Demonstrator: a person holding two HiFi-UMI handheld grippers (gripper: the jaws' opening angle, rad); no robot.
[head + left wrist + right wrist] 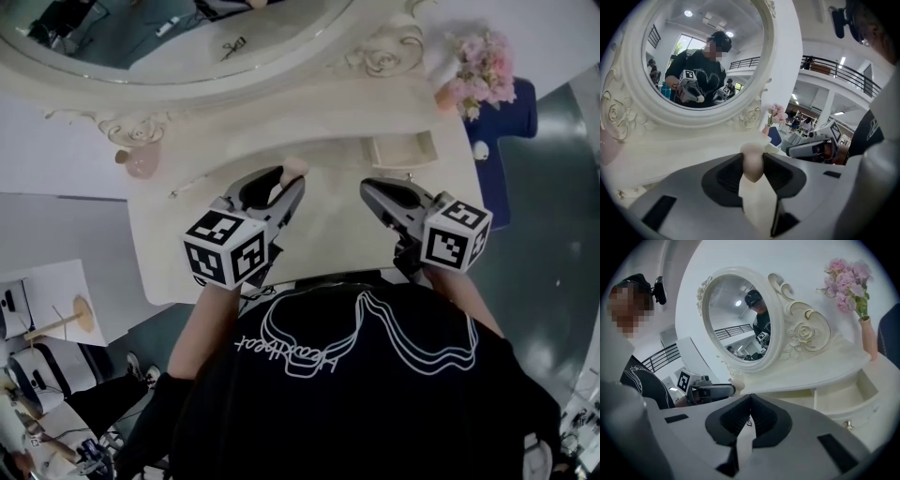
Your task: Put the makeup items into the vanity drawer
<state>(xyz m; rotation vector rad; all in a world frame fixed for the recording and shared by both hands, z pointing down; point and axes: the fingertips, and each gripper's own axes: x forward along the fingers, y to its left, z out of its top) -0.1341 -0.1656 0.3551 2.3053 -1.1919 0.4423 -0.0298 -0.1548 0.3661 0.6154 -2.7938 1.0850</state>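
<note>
My left gripper (284, 184) (753, 159) is shut on a beige egg-shaped makeup sponge (294, 169) (752, 165), held above the cream vanity top (328, 234). The sponge's rounded end pokes out past the jaws. To the right, the small vanity drawer (403, 150) (839, 397) stands open and I see nothing inside it. My right gripper (367, 187) (750, 397) hangs in front of that drawer with its jaws together and nothing between them. Each gripper shows in the other's view: the right gripper (811, 149) and the left gripper (715, 391).
A large oval mirror (169, 37) in an ornate frame rises behind the vanity top. A vase of pink flowers (480, 67) stands at the back right. A pink round bottle (141, 161) and a thin stick-like item (187, 186) lie at the left. A blue chair (506, 131) stands beyond the right edge.
</note>
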